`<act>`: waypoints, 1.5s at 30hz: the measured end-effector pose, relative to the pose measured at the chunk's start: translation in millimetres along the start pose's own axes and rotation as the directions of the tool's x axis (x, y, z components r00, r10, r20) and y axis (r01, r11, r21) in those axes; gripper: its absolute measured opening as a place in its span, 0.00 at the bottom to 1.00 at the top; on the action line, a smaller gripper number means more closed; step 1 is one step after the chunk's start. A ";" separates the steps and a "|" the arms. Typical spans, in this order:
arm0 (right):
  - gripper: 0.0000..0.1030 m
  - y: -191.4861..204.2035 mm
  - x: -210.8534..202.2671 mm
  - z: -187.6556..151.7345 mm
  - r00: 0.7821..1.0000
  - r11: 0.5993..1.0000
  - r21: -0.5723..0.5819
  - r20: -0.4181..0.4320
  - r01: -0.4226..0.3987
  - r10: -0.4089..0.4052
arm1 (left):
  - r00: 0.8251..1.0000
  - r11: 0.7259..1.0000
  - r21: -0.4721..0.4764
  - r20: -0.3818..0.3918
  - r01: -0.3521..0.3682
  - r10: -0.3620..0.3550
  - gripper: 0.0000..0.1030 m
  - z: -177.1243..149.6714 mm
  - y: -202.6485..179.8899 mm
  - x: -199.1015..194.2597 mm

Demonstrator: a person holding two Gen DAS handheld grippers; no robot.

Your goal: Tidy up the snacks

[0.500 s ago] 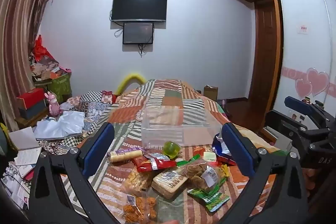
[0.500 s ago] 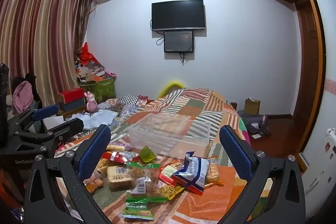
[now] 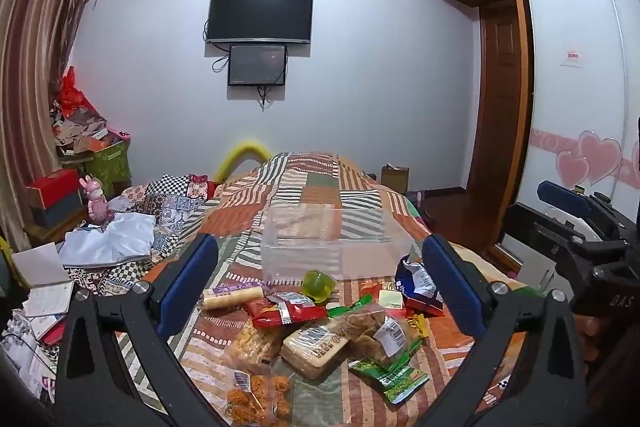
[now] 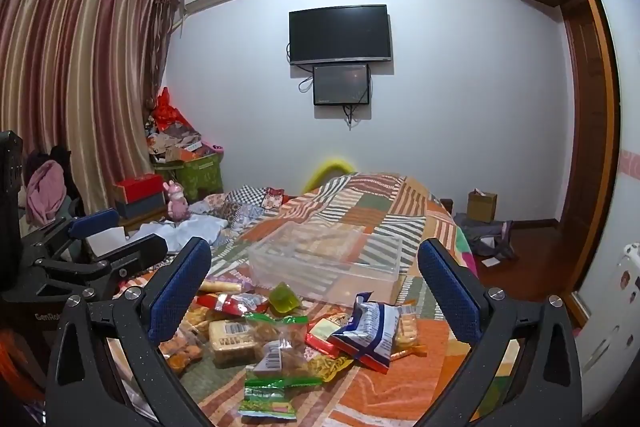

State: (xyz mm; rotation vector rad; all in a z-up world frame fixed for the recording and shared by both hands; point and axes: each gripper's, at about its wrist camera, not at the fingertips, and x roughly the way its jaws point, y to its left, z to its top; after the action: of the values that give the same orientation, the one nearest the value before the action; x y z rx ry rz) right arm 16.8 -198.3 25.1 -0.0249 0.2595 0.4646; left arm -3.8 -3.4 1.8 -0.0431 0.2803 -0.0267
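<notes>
The left gripper (image 3: 318, 283) fills the lower frame, its blue-padded fingers (image 3: 188, 281) spread wide with nothing between them but air above the snacks. Below centre, on a patchwork bed (image 3: 320, 179), lies a heap of packets: a biscuit pack (image 3: 314, 345), a red packet (image 3: 286, 309), a roll (image 3: 232, 297), a green cup (image 3: 318, 283), a green wrapper (image 3: 394, 377) and orange snacks (image 3: 256, 393) at the bottom edge. A blue-white bag (image 3: 416, 281) leans just right of them. Behind the heap sits a clear bin (image 3: 332, 247). At the right edge shows the right gripper (image 3: 580, 227). A TV (image 3: 259, 14) hangs at upper centre.
</notes>
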 end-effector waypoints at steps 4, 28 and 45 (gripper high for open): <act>1.00 -0.3 0.6 -0.6 1.000 1.000 0.000 0.001 -0.001 0.001 | 1.000 1.000 -0.005 -0.001 0.004 -0.004 1.00 0.6 0.3 0.5; 1.00 -1.3 -5.0 2.9 1.000 1.000 0.012 0.011 -0.004 0.004 | 1.000 1.000 -0.001 0.014 0.013 -0.013 1.00 2.7 -4.5 -2.6; 1.00 -2.7 -4.7 0.3 1.000 1.000 0.015 0.016 -0.006 0.005 | 1.000 1.000 -0.004 0.014 0.017 -0.017 1.00 1.7 -7.3 -3.0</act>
State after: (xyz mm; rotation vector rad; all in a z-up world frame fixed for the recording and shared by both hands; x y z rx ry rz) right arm 14.0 -202.7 26.4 -0.0056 0.2472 0.4680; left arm -6.3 -10.4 4.6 -0.0500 0.2665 -0.0427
